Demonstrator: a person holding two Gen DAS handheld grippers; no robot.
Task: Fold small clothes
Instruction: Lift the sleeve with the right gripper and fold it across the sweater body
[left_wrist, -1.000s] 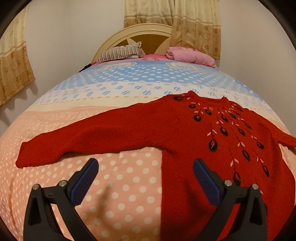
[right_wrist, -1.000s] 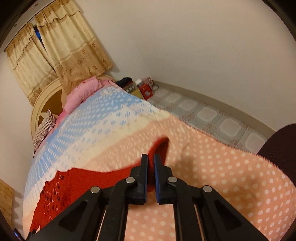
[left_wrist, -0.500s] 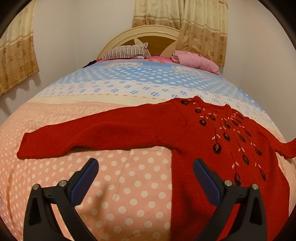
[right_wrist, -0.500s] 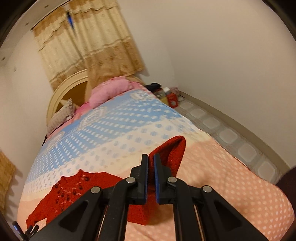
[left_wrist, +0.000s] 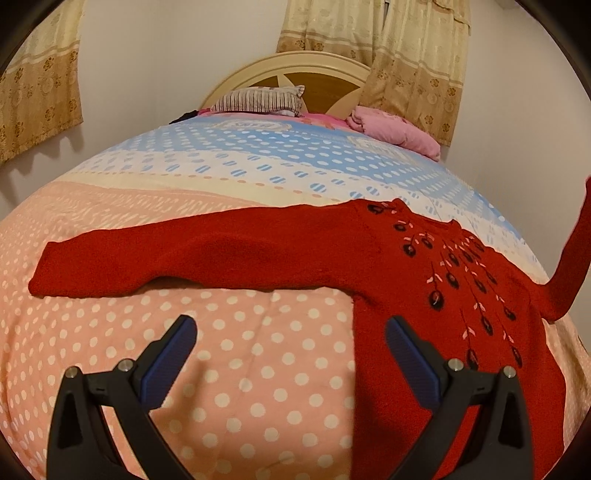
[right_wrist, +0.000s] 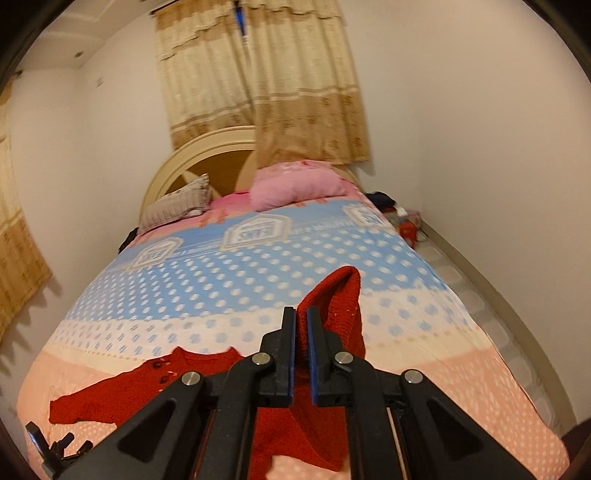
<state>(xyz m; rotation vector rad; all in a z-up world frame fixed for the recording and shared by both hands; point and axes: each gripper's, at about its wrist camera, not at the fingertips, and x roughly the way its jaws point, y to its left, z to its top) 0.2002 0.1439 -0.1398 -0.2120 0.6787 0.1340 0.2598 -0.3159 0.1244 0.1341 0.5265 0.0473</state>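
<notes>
The red sweater (left_wrist: 388, 266) lies spread on the near, peach polka-dot part of the bed (left_wrist: 240, 369), its left sleeve (left_wrist: 147, 258) stretched flat toward the left edge, while the right sleeve (right_wrist: 332, 306) is lifted off the cover, pinched between the closed pads of the right gripper (right_wrist: 300, 350); in the left wrist view that sleeve shows as a red strip rising at the far right. The left gripper (left_wrist: 291, 354) hangs with its jaws wide apart over the bare cover just beside the sweater's left side, holding nothing. The main risk, as I judge it, is that the knit is only caught by a narrow edge of cuff, so a quick swing across could let it slip out, or the pull could drag the whole body sideways and wrinkle it, since nothing pins it down. The soft cover could also bunch under the sweater. Little stands in the way: a striped pillow (left_wrist: 258, 101) and a pink bundle (left_wrist: 395, 129) sit far off by the headboard (left_wrist: 295, 70), curtains (right_wrist: 266, 81) hang behind it, and small clutter lies on the floor (right_wrist: 498, 314) to the right of the bed.
</notes>
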